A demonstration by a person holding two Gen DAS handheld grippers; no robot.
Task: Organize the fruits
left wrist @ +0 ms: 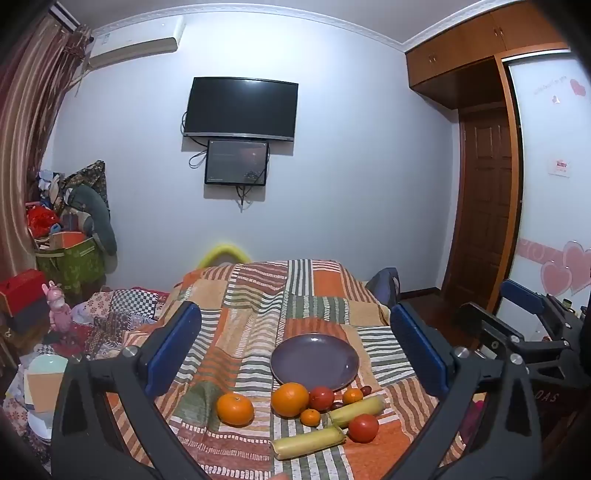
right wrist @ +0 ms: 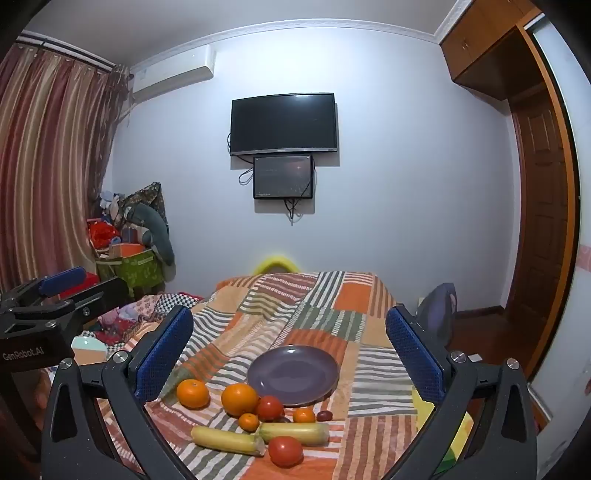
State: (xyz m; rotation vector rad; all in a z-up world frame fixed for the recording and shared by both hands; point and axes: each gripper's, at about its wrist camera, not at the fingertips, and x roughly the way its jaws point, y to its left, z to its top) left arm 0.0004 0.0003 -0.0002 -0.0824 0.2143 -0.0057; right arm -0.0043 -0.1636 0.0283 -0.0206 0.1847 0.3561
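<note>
Two grippers held nearly level, tipped slightly down toward a bed. Left gripper (left wrist: 295,354) spread to full width, blue fingers (left wrist: 173,347) clear of everything, nothing between them. Right gripper (right wrist: 288,354) likewise wide apart, blue pads (right wrist: 164,354) bare, gripping nothing. Seen side by side: right gripper's body at the far right edge of the left wrist view, left gripper's body at the far left edge of the right wrist view, lettered "GenRobot.AI" in white.

Beyond the fingertips, resting on the striped patchwork blanket (left wrist: 255,295): purple plate (left wrist: 314,362), holding nothing. Just in front of it, clustered on the blanket: large orange (left wrist: 290,399) touching a red tomato (left wrist: 321,398); another orange (left wrist: 235,409) set apart to the left; two small mandarins (left wrist: 310,417) (left wrist: 352,396); second tomato (left wrist: 363,427) nearest the camera; two yellow-green corn cobs (left wrist: 309,442) (left wrist: 356,410) lying end to end at an angle; small dark fruit (left wrist: 365,390) at the plate's near right rim.

Farther out: wall-mounted television (left wrist: 241,108) with a smaller screen (left wrist: 236,162) below, air conditioner (left wrist: 136,42), striped curtain (left wrist: 26,122), wooden wardrobe (left wrist: 480,33) with heart stickers on its sliding door; writing there too small to read.
</note>
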